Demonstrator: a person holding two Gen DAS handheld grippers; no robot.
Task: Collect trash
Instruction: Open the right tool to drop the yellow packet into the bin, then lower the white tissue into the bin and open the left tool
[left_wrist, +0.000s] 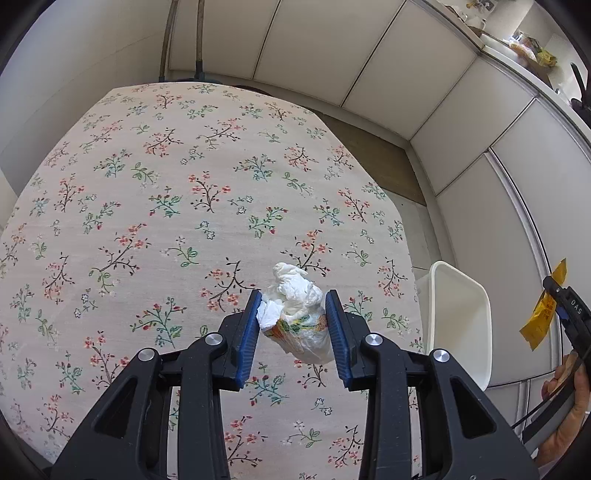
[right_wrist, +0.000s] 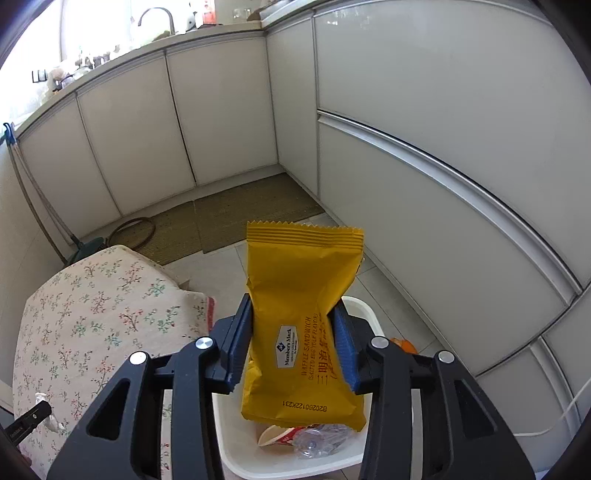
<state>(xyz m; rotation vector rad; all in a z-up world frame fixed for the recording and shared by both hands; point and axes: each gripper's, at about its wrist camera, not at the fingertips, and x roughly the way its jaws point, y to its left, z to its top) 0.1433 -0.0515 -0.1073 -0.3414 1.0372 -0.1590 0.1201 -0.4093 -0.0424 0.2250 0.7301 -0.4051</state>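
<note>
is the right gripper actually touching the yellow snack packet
Touching. The right wrist view shows the right gripper with both blue pads pressed against the yellow snack packet, pinching its middle narrow, above the white bin.

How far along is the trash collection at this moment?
Done: a spoon and clear plastic already lie in the white bin. In hand: right tongs hold a yellow snack wrapper over it; left tongs grip a crumpled tissue wad above the floral table. Left: dropping both.
</note>
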